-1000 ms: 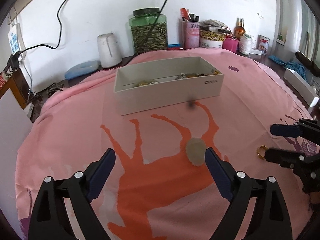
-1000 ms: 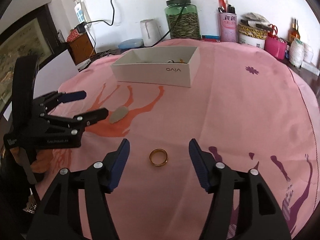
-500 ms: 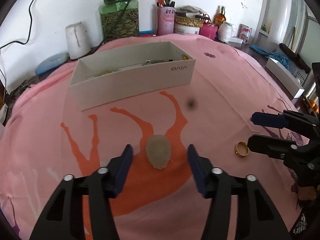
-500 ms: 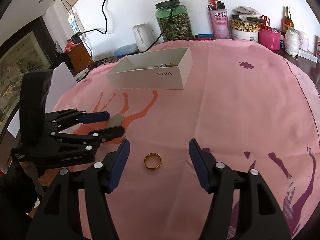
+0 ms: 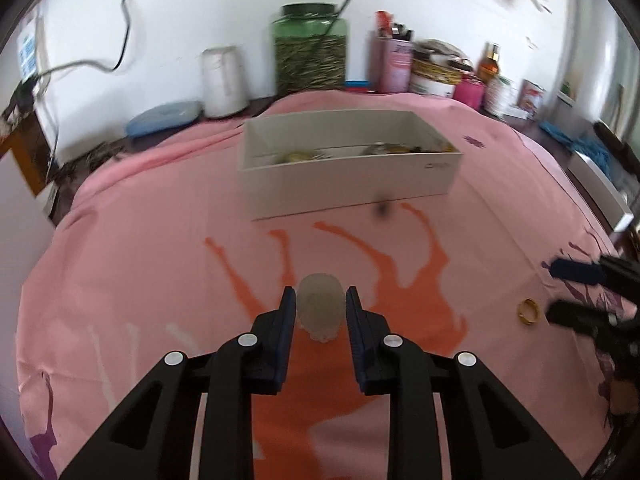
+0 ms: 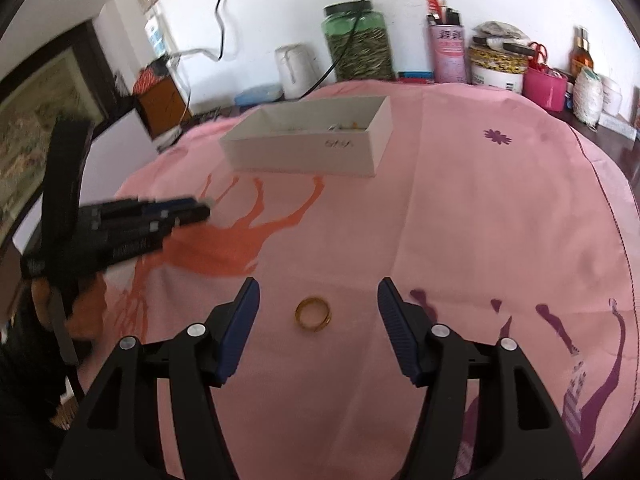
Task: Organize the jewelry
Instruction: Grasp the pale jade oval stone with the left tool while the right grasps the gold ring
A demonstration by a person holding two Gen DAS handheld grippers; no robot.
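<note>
We have our left tool (image 5: 320,308) pinching the pale pendant (image 5: 320,304); our right tool (image 6: 318,316) is spread around the gold ring (image 6: 313,314). Both pieces remain outside the white box (image 5: 348,184) in the upper middle.

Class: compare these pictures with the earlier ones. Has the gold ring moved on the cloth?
No. In the right wrist view the gold ring lies on the same pink patch, beside the orange print, between the open right claw fingers.

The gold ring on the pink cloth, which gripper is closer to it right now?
Right. The right gripper is open with the gold ring on the cloth between its fingers. The left gripper is off to the side, closed around the pale stone pendant.
</note>
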